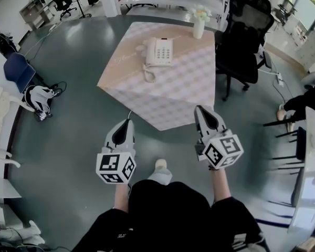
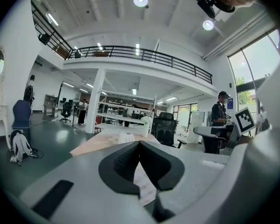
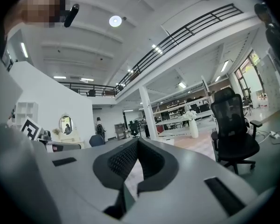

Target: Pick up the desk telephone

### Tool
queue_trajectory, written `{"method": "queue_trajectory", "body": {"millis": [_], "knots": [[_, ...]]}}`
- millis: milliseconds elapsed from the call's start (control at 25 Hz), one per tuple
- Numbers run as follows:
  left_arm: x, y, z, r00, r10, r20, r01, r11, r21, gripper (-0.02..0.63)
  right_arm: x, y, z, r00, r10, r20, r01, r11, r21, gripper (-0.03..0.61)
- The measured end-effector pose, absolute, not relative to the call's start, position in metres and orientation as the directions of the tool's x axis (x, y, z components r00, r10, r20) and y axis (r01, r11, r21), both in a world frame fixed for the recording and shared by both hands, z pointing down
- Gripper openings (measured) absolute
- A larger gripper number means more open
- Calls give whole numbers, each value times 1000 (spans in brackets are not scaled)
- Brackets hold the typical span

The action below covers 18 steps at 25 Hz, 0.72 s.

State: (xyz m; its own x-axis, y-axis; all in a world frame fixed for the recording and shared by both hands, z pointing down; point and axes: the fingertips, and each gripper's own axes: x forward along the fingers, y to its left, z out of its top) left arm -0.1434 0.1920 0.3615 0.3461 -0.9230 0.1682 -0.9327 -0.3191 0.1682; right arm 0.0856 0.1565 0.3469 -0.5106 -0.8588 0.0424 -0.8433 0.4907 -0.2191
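Observation:
A white desk telephone (image 1: 158,52) with its handset and coiled cord lies on the table (image 1: 184,96) covered in a pink checked cloth, well ahead of me. In the left gripper view the telephone (image 2: 127,137) is a small pale shape on the far tabletop. My left gripper (image 1: 129,122) and right gripper (image 1: 199,109) are both shut and empty, held side by side short of the table's near corner. Their tips meet in the left gripper view (image 2: 139,143) and the right gripper view (image 3: 137,141).
A white vase of flowers (image 1: 199,25) stands at the table's far corner. A black office chair (image 1: 247,41) is right of the table. A blue chair (image 1: 18,70) and a backpack (image 1: 38,98) sit at left. More chairs and a desk edge (image 1: 310,161) line the right side.

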Motion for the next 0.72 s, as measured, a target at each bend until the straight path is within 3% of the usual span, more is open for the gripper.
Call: {"method": "queue_trajectory", "body": {"millis": [720], "knots": [[-172, 107, 381, 359, -914, 190, -927, -325, 187, -2, 72, 70, 370, -441, -895, 72, -880, 415, -231, -8]]}}
